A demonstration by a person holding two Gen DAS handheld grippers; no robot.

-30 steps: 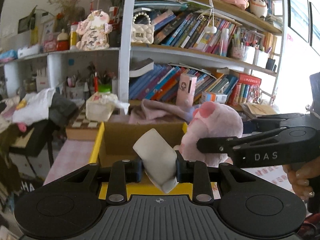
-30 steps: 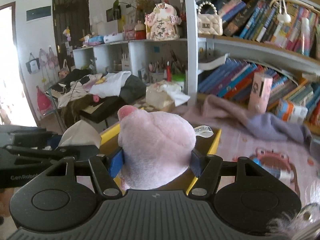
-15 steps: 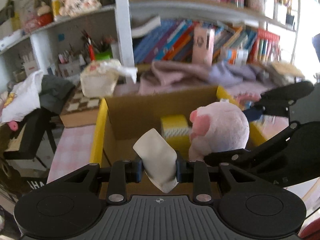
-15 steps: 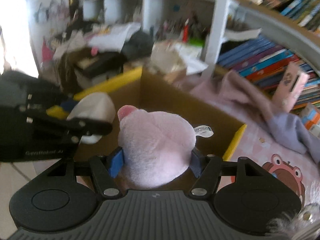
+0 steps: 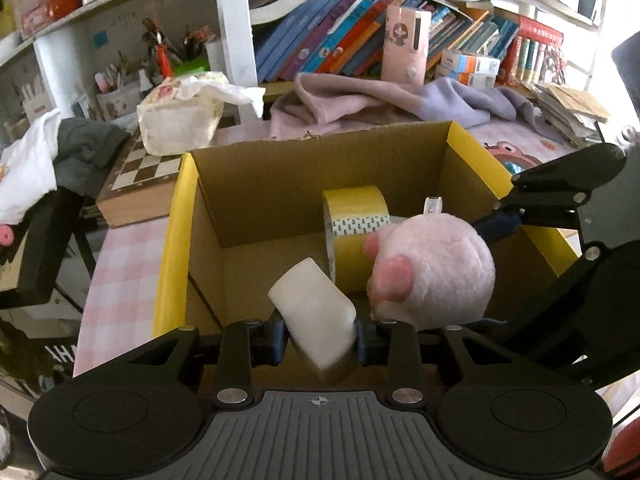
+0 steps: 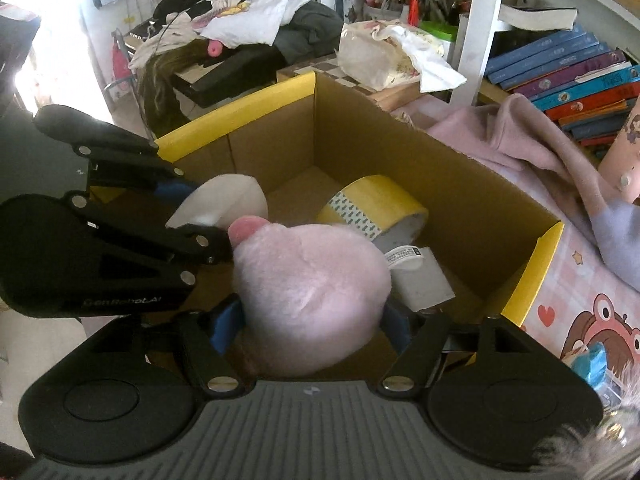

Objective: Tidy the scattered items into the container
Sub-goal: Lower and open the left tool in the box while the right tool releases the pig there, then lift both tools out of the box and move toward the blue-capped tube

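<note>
An open cardboard box (image 5: 176,240) with yellow flaps fills the middle of both views. On its floor lie a yellow tape roll (image 5: 356,216) and a white card (image 6: 424,284). My left gripper (image 5: 320,338) hangs over the box's near left part. A tilted white pouch (image 5: 312,304) sits between its pads, which still touch it as the jaws are opening. My right gripper (image 6: 310,324) carries a pink plush toy (image 6: 308,296) over the box's right side. Its jaws are opening too, with the blue pads still against the plush. One of its fingers (image 5: 560,196) crosses the left wrist view.
A tissue bag (image 5: 180,120) rests on a chessboard box (image 5: 140,176) behind the box's left corner. A pink and purple cloth (image 5: 380,96) lies behind it, under shelves of books. Clothes are piled on a dark stand (image 6: 240,40) at the far left.
Both grippers tipped downward and sank over the box, so its floor and the tape roll now show. The pouch and plush came along, and the right pads stand slightly wider.
</note>
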